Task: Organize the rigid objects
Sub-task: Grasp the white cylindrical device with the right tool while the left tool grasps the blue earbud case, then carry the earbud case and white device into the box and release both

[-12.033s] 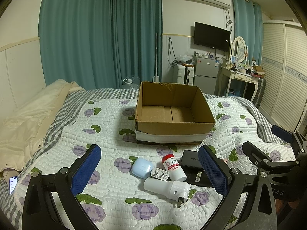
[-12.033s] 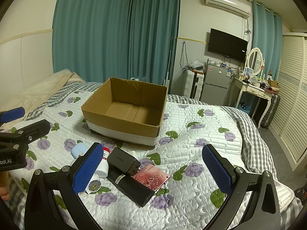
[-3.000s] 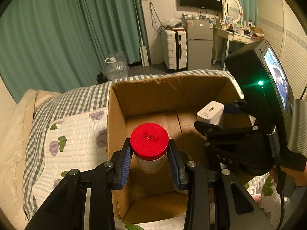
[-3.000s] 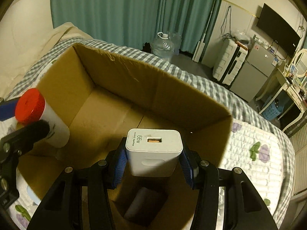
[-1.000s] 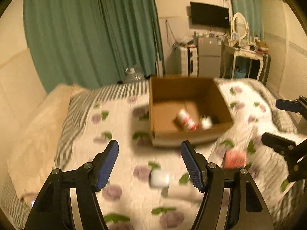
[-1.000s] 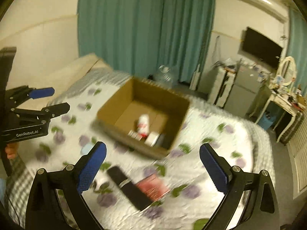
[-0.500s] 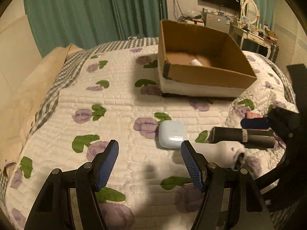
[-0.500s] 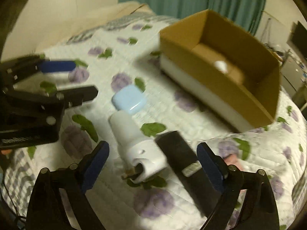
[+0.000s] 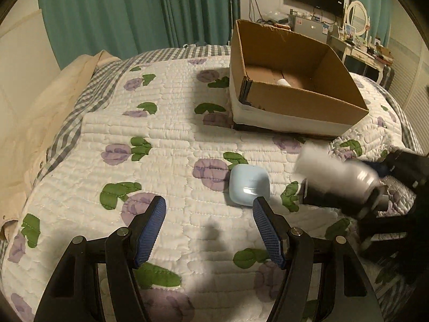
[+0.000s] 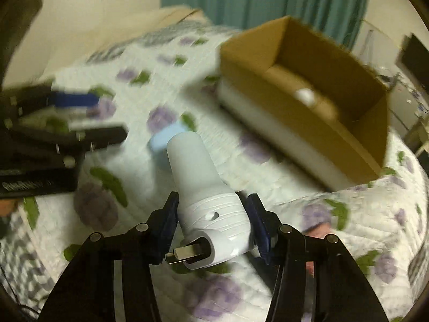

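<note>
My right gripper (image 10: 213,209) is shut on a white cylindrical device (image 10: 203,187) with a metal plug at its near end, held above the quilt; it shows blurred in the left wrist view (image 9: 335,171). My left gripper (image 9: 209,214) is open and empty, low over the quilt, with a pale blue earbud case (image 9: 249,185) just past its right finger. The case also shows in the right wrist view (image 10: 161,145). The open cardboard box (image 9: 300,102) stands behind, with a white item (image 9: 284,81) inside.
A black cylindrical object (image 9: 321,196) lies on the quilt under the white device. A cream pillow (image 9: 32,112) lies along the left. A dresser (image 9: 367,51) and teal curtains (image 9: 134,13) stand beyond the bed.
My right gripper has closed on the white device and lifted it off the quilt. My left gripper has moved closer to the blue case.
</note>
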Demonstrator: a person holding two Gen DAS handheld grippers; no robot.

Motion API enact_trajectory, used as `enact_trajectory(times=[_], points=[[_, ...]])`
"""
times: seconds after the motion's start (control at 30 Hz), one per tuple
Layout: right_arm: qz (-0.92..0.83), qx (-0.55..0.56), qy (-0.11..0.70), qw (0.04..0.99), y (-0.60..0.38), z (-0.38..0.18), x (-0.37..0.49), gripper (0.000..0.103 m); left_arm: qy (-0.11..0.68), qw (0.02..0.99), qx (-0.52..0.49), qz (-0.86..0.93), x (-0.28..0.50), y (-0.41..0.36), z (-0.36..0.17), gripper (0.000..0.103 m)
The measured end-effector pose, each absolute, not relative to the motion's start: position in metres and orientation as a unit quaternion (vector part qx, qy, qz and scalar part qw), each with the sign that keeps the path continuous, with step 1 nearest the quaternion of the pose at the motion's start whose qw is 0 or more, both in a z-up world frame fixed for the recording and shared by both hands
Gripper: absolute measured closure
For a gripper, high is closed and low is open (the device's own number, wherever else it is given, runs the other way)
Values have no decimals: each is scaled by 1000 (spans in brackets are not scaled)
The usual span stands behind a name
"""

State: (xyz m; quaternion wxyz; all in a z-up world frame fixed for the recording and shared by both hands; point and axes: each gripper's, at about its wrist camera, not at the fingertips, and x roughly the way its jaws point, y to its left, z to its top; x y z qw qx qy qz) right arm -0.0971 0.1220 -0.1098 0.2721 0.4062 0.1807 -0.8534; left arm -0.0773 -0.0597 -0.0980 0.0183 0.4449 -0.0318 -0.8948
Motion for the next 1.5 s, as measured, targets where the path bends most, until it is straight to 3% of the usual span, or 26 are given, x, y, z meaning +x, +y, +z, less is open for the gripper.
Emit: enact_trajectory(times=[0.27, 0.8, 0.83, 0.87, 1.23, 1.5], points=[[-882, 400, 131, 212, 156, -98, -124, 52, -52, 17, 463, -885, -105, -37, -112, 33], [-874, 428, 117, 195, 165, -114, -141, 52, -68, 11, 494, -867, -141, -21, -158, 36], [-875, 428, 117, 195, 165, -114, -140, 52, -69, 7, 489, -869, -139, -20, -157, 38], [-876, 427, 117, 194, 165, -113, -140, 52, -69, 1, 487, -871, -137, -19, -155, 52], [-888, 403, 108, 196, 176, -88, -125, 52, -79, -19, 443, -893, -105, -2, -109, 53], [-903, 366, 113, 195, 186, -35, -110, 52, -53, -49, 409, -909, -93, 5, -52, 53]])
